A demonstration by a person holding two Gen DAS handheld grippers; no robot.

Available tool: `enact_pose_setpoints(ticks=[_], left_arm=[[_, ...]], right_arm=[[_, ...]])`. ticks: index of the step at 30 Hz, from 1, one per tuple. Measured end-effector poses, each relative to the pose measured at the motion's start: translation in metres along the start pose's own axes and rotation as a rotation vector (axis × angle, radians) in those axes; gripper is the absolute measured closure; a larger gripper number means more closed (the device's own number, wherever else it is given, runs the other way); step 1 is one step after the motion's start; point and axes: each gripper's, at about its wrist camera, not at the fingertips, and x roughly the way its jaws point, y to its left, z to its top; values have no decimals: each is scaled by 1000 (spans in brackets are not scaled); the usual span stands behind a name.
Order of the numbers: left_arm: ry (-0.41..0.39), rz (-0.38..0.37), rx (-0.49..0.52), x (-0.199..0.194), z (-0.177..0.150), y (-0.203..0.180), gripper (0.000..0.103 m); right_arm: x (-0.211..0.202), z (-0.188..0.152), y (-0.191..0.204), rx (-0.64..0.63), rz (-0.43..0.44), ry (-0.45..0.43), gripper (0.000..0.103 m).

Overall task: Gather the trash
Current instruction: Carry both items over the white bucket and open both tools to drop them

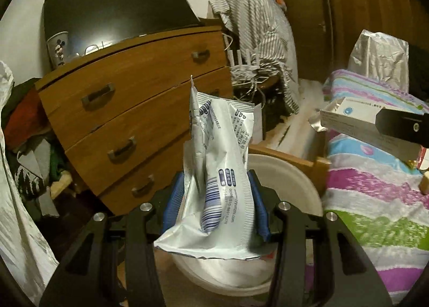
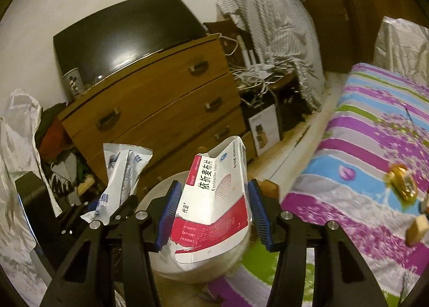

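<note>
My left gripper [image 1: 215, 208] is shut on a crumpled silver-white foil packet [image 1: 219, 173] with blue print, held upright over a white round bin [image 1: 295, 183]. The packet also shows in the right wrist view [image 2: 120, 173]. My right gripper [image 2: 214, 213] is shut on a white and red medicine box [image 2: 214, 199], crushed, held above the same bin [image 2: 166, 189]. That box and the right gripper show at the right of the left wrist view [image 1: 356, 122]. A gold wrapper [image 2: 402, 183] lies on the striped bedspread [image 2: 375, 133].
A wooden chest of drawers [image 1: 128, 108] with a dark TV [image 1: 112, 9] stands behind. A striped shirt [image 1: 257, 31] hangs over cables and a router. A silver foil bag [image 1: 378, 55] sits on the bed. Clothes pile lies at left [image 1: 29, 130].
</note>
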Motion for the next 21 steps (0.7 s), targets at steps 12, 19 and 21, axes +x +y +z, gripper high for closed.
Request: enact_pose_setpoints(ticks=[12, 19, 21], left_arm=[[72, -6, -3, 35, -12, 20, 57], [86, -13, -10, 43, -15, 23, 57], [86, -16, -9, 44, -14, 24, 57]], right_arm=[[55, -4, 30, -36, 12, 71, 50], [64, -8, 28, -40, 10, 86, 50], [65, -8, 29, -39, 11, 88, 50]])
